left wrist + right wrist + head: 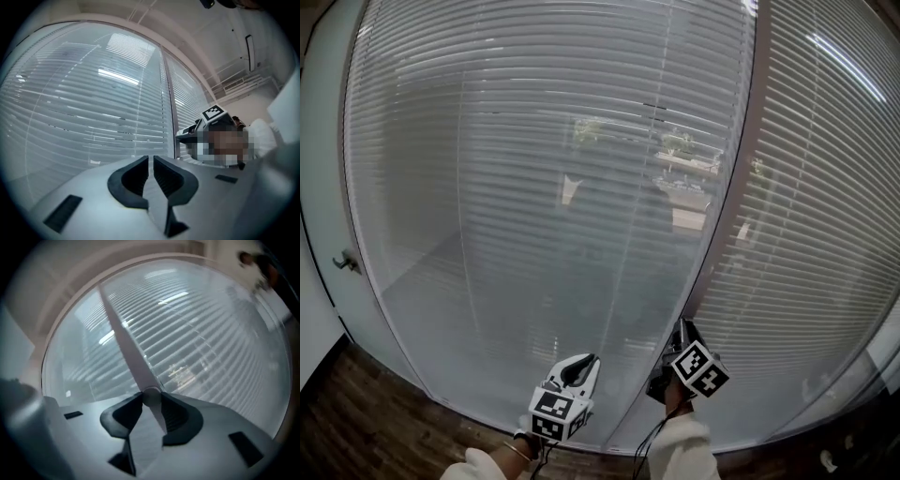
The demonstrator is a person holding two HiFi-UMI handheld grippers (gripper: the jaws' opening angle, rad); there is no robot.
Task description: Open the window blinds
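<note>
The window blinds (544,187) hang low over two panes, with their slats tilted almost flat; a second panel (825,187) hangs right of the pale mullion (733,187). My right gripper (682,326) is at the foot of that mullion. In the right gripper view its jaws (151,398) are shut on a pale round rod, the blind wand (151,395). My left gripper (586,361) is held low before the left panel. Its jaws (151,161) are shut with nothing between them. The right gripper's marker cube (213,114) shows in the left gripper view.
Buildings outside (680,178) show dimly through the slats. A hook or handle (342,262) sticks out of the wall at the left. Dark wood floor (356,412) runs below the window. The person's pale sleeves (680,450) are at the bottom edge.
</note>
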